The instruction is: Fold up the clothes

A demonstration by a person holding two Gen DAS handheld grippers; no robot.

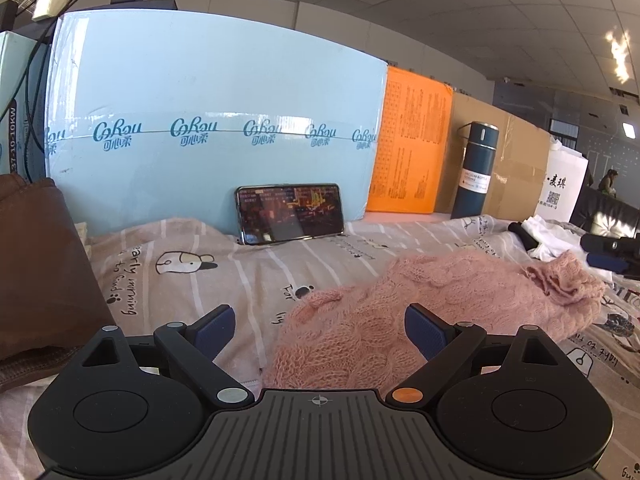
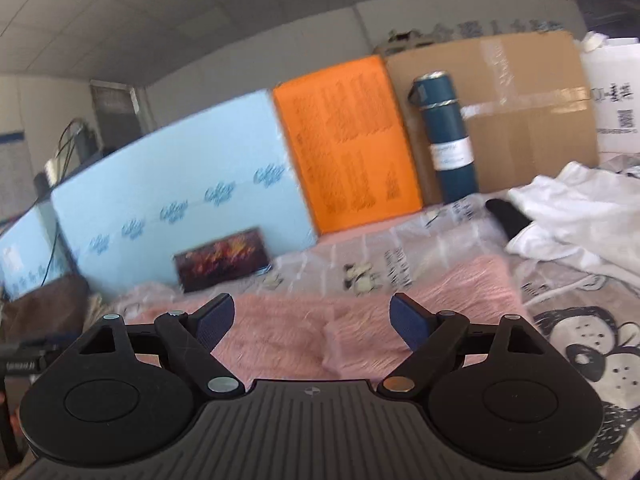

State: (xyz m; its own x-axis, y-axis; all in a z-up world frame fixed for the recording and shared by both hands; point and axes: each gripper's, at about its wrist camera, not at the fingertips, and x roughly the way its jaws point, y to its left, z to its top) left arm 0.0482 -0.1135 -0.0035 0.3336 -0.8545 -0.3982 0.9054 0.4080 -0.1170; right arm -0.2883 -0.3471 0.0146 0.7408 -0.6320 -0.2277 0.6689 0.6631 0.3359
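A pink knitted sweater lies partly folded on the printed bedsheet. My left gripper is open and empty, low over the sweater's near left edge. In the right wrist view the sweater lies just in front of my right gripper, which is open and empty above it. The right wrist view is motion-blurred. The right gripper also shows in the left wrist view at the far right, beyond the sweater.
A white garment and a black item lie at the back right. A phone leans on a light blue box. An orange box, a dark blue bottle, a cardboard box and a brown garment border the bed.
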